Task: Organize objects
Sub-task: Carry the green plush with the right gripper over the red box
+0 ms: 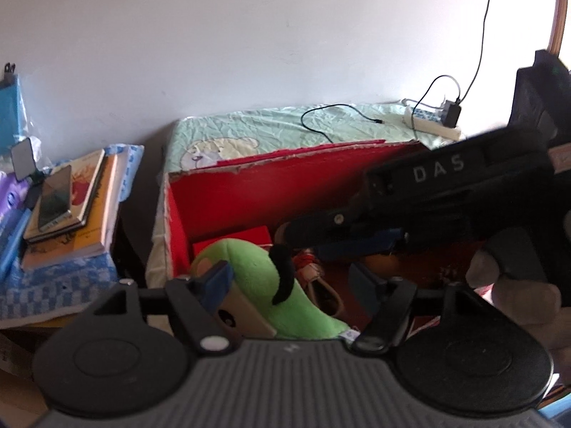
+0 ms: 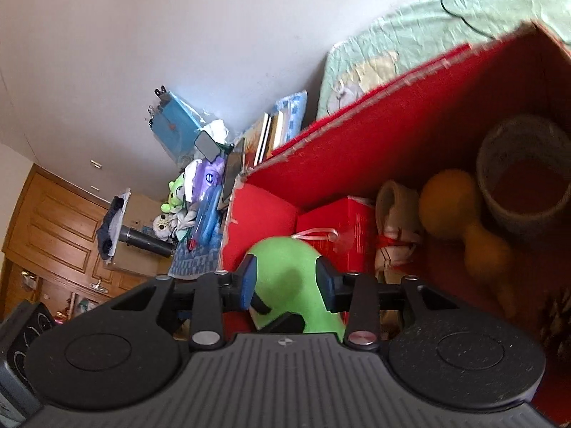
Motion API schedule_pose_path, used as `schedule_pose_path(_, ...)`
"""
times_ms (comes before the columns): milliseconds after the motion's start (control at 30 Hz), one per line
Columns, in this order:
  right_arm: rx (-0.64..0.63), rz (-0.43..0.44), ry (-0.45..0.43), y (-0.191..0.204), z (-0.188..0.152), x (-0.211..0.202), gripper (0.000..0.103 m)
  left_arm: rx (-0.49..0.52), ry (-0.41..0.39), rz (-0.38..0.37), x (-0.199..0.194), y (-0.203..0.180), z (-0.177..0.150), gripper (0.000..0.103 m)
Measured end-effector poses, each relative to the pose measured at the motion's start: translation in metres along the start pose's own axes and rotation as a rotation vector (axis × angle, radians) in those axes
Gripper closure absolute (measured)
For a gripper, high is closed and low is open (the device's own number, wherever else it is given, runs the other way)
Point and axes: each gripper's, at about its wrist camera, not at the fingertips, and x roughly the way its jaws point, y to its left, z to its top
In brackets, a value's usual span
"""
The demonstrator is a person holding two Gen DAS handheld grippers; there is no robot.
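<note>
An open red box (image 1: 249,192) (image 2: 357,149) stands on a pale green sheet. Over its left end hangs a green plush toy (image 1: 249,267) (image 2: 285,267) with a black stitched patch. My right gripper (image 2: 287,278) is shut on the toy, its blue pads (image 2: 248,278) pressing both sides. In the left wrist view the right gripper (image 1: 314,235) reaches in from the right as a black body marked DAS. My left gripper (image 1: 291,278) is open wide around the toy, its left pad close to the toy's tan face and its right pad apart.
Inside the box lie a small red gift box (image 2: 335,221), a yellow dumbbell (image 2: 464,221), a grey tape roll (image 2: 524,178) and a white bundle (image 2: 396,214). Books with a phone (image 1: 71,207) are stacked to the left. A power strip (image 1: 431,121) and cable lie behind. A hand (image 1: 514,285) holds the right gripper.
</note>
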Motion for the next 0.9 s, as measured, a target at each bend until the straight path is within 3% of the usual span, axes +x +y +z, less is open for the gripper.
schedule_pose_path(200,0.024,-0.031,0.113,-0.006,-0.003,0.015,0.062,-0.011,0.014,-0.029,0.004,0.004,0.0,0.027)
schedule_pose_path(333,0.127,-0.001,0.149,-0.016,-0.001,0.028,0.062,0.0,0.014,-0.01,0.009,0.003,0.002,0.026)
schedule_pose_path(433,0.234,0.074,0.176,-0.026,-0.004,0.037,0.063,-0.005,0.013,0.0,0.012,0.005,0.006,0.023)
schedule_pose_path(633,0.311,0.116,0.182,-0.033,-0.005,0.045,0.062,0.011,0.023,0.02,0.022,0.007,0.011,0.022)
schedule_pose_path(700,0.306,0.109,0.19,-0.032,-0.005,0.045,0.059,0.017,0.022,0.023,0.023,0.004,0.01,0.018)
schedule_pose_path(733,0.295,0.109,0.191,-0.03,-0.005,0.045,0.058,0.017,0.021,0.014,0.023,0.004,0.009,0.012)
schedule_pose_path(900,0.184,0.082,0.161,-0.015,-0.005,0.035,0.053,0.019,0.017,0.019,0.021,0.003,0.009,0.01)
